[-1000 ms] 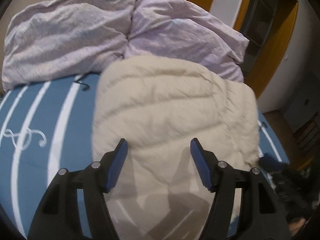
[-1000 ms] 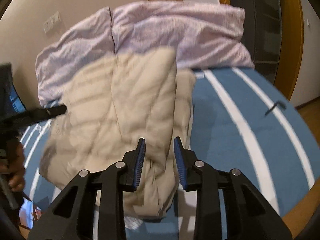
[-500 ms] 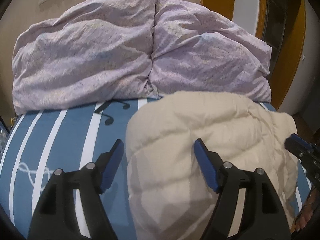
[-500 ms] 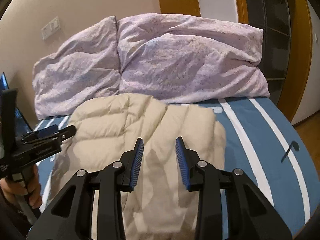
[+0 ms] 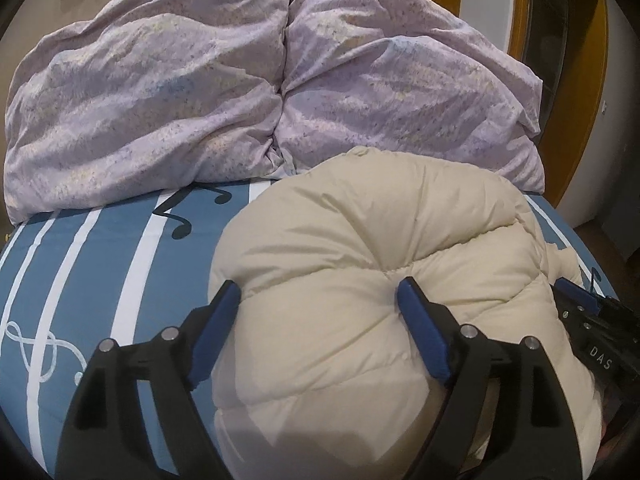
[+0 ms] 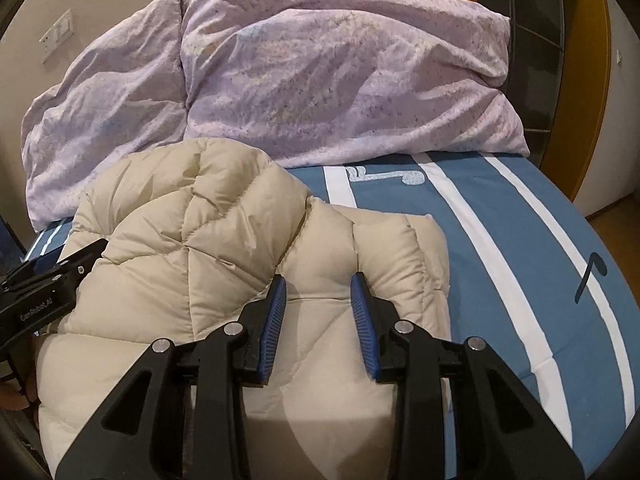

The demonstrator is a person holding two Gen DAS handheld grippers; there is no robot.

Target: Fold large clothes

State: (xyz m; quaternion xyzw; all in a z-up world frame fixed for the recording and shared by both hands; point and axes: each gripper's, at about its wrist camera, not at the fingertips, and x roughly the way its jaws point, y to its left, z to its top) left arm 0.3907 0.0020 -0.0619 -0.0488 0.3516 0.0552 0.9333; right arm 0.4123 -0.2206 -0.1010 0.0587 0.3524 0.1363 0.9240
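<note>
**Jacket now lies doubled over; both grippers press into the bundle**

Left wrist view: a second ago the cream puffer jacket lay stretched out long toward the pillows; now it is a rounded, doubled-over mound on the striped blue bedsheet, its far edge just short of the pillows. The left gripper has come down from above the fabric, jaws wide apart, straddling the near left part of the mound; it clamps nothing.

Right wrist view: the jacket shows a top layer lapped over a lower one, on the left half of the bed. The right gripper sits with jaws partly apart, puffy fabric bulging between them but not pinched.

This looks like one fold completed, with flattening the springy padding probably still to do.
</note>
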